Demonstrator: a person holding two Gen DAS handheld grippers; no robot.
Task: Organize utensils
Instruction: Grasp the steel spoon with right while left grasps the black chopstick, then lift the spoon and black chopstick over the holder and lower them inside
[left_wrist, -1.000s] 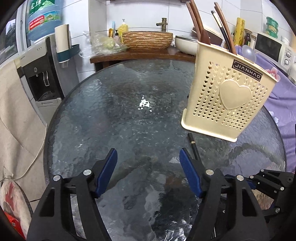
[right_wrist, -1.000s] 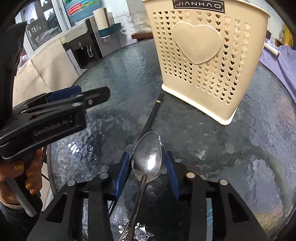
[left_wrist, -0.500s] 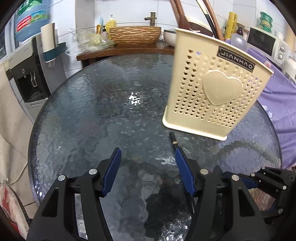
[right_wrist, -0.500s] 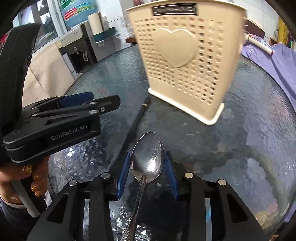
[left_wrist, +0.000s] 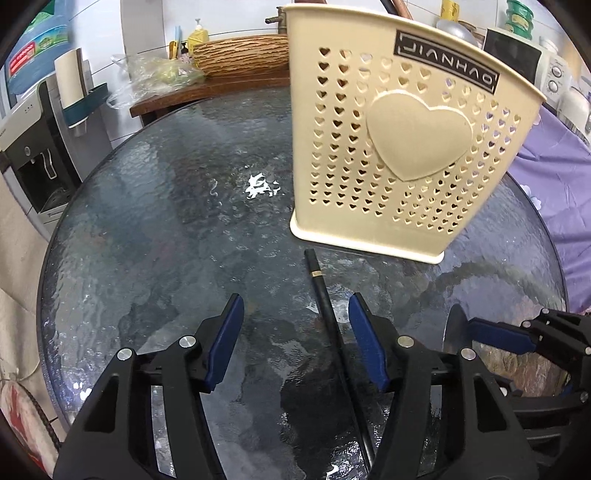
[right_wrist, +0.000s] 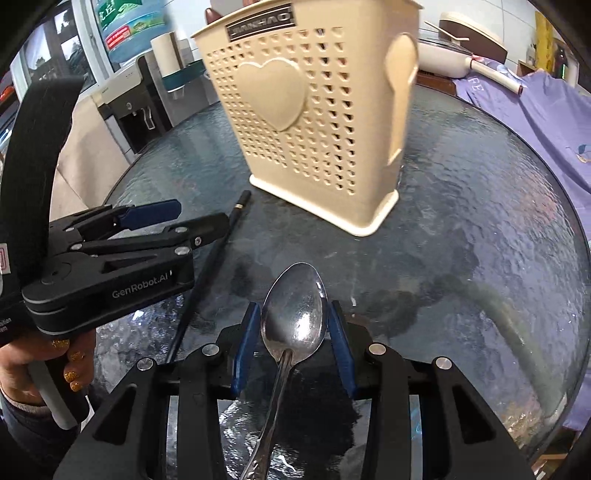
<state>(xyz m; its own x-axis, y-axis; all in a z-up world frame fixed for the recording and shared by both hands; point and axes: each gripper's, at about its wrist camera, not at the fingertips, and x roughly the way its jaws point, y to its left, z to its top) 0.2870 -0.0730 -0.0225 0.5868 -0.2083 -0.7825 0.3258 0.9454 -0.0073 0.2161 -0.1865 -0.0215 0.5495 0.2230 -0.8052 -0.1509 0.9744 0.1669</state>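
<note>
Bare glass table (left_wrist: 155, 229) left of basket (left_wrist: 402, 147); chopstick (left_wrist: 325, 295) alongside.

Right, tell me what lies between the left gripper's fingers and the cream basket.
Only the black chopstick, lying on the glass table between the open left gripper fingers, its tip short of the basket. Otherwise bare glass, shown in the left wrist view.

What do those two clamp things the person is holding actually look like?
Both are matte black plastic frames with silver screws and two fingers lined with blue pads. The left gripper carries white "GenRobot.AI" lettering on its side. The hand holding it has glittery gold nail polish.
</note>
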